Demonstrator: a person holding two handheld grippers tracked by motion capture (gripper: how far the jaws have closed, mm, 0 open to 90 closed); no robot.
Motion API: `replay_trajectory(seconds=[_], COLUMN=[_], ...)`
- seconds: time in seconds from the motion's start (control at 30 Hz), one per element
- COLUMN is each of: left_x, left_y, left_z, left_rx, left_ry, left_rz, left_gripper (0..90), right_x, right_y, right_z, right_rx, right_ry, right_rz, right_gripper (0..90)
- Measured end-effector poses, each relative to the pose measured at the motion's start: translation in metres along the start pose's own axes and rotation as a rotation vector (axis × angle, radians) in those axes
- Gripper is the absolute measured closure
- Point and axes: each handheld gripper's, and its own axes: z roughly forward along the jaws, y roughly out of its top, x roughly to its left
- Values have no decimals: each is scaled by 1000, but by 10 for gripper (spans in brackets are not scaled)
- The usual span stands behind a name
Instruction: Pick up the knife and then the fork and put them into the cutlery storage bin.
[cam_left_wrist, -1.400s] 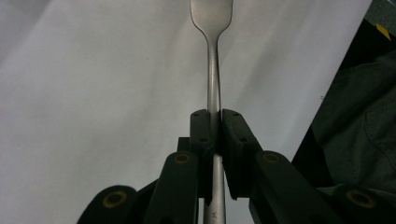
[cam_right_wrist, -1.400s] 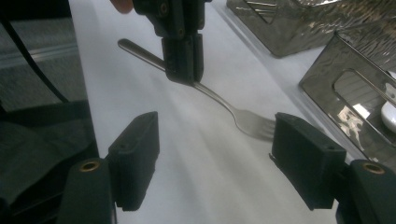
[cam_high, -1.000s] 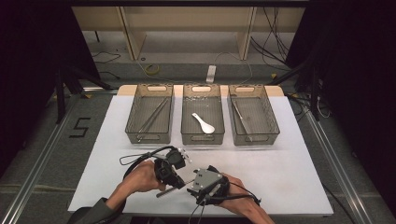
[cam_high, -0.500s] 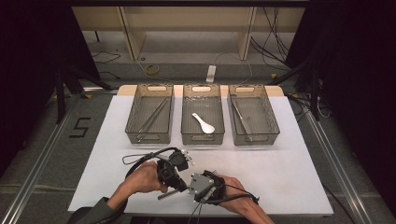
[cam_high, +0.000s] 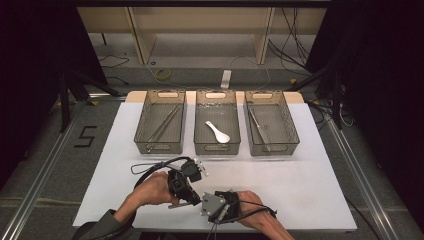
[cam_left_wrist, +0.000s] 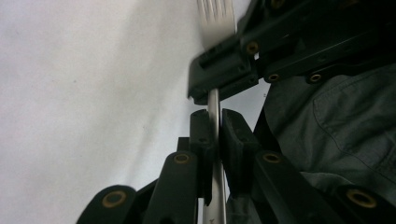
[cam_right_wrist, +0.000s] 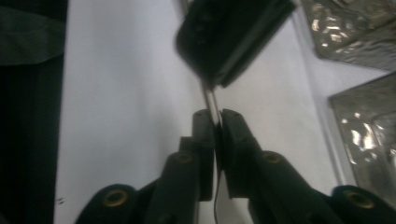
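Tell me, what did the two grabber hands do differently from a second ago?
The right gripper has just been closing its jaws and now pinches the fork, which the left gripper also clamps. In the high view it slid a little toward the left one. The three bins and the white spoon stayed as they were.

Fork (cam_left_wrist: 214, 100): polished metal, glossy. Gripper jaws: matt black plastic, brass-coloured rivets. Table cover (cam_high: 300, 175): white, matt, smooth. 3 bins (cam_high: 161, 127): translucent, textured plastic.
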Motion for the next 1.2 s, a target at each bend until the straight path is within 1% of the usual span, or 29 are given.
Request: replay_trajectory(seconds=[0.03, 0.07, 0.1, 0.13, 0.17, 0.23, 0.27, 0.3, 0.33, 0.37, 0.4, 0.43, 0.47, 0.53, 0.6, 0.7, 0.73, 0.77, 0.83, 0.87, 0.9, 0.97, 1.0, 1.03, 1.07, 1.1, 1.13, 1.2], left_x=[0, 0, 0, 1, 1, 2, 3, 4, 4, 4, 6, 7, 8, 10, 12, 17, 18, 19, 21, 22, 23, 24, 24, 25, 25, 26, 26, 26], left_y=[0, 0, 0, 0, 0, -1, -1, -2, -1, -1, -2, -2, -3, -5, -9, -16, -19, -20, -26, -28, -31, -35, -37, -39, -40, -42, -45, -48], left_z=[0, 1, 1, 1, 0, -3, -5, -7, -9, -11, -14, -16, -18, -23, -27, -35, -37, -39, -44, -46, -47, -50, -51, -52, -52, -52, -51, -51], left_rx=[3, 0, -1, -7, -15, -48, -76, -108, -125, -143, -160, -178, -196, -227, -252, -303, -324, -335, -381, -395, -409, -449, -469, -486, -496, -510, -526, -555], left_ry=[0, -3, -4, -8, -7, -6, -3, -3, 4, 20, 41, 48, 62, 88, 100, 130, 140, 146, 158, 167, 174, 201, 204, 208, 210, 210, 209, 223], left_rz=[5, 8, 8, 5, 8, 4, 3, -8, -16, -25, -30, -37, -46, -66, -76, -100, -109, -113, -119, -121, -121, -130, -136, -139, -139, -144, -146, -145], left_gripper=[833, 832, 831, 829, 824, 810, 766, 720, 696, 656, 588, 553, 527, 447, 411, 361, 349, 336, 324, 316, 308, 288, 276, 269, 264, 252, 239, 233], right_x=[0, 0, 0, 0, -1, -3, -4, -5, -7, -8, -9, -10, -10, -11, -11, -15, -17, -19, -23, -26, -27, -32, -35, -36, -39, -42, -45, -51], right_y=[0, 0, 0, 0, 0, -1, -3, -4, -5, -7, -8, -9, -10, -11, -13, -18, -20, -21, -24, -27, -29, -33, -35, -37, -39, -41, -44, -49], right_z=[1, 1, -1, -1, -1, -2, -3, -3, -3, -4, -4, -6, -6, -8, -8, -10, -11, -12, -15, -16, -18, -21, -22, -23, -25, -26, -27, -31], right_rx=[-4, -5, 12, 17, 12, 11, 7, 11, 18, 21, 16, 20, 17, 25, 44, 46, 44, 47, 49, 50, 57, 55, 50, 51, 53, 51, 51, 53], right_ry=[17, 16, 21, 23, 18, 13, 4, -3, -8, -5, -17, -16, -28, -34, -38, -42, -53, -58, -60, -71, -68, -79, -86, -92, -97, -101, -104, -116], right_rz=[2, 1, -23, -21, -26, -12, -13, 2, 13, 7, 19, 24, 25, 23, 27, 43, 46, 57, 74, 82, 104, 129, 148, 178, 200, 212, 236, 280], right_gripper=[880, 881, 882, 882, 882, 882, 883, 883, 883, 883, 883, 883, 883, 883, 882, 883, 882, 882, 883, 882, 882, 882, 882, 882, 882, 882, 882, 882])
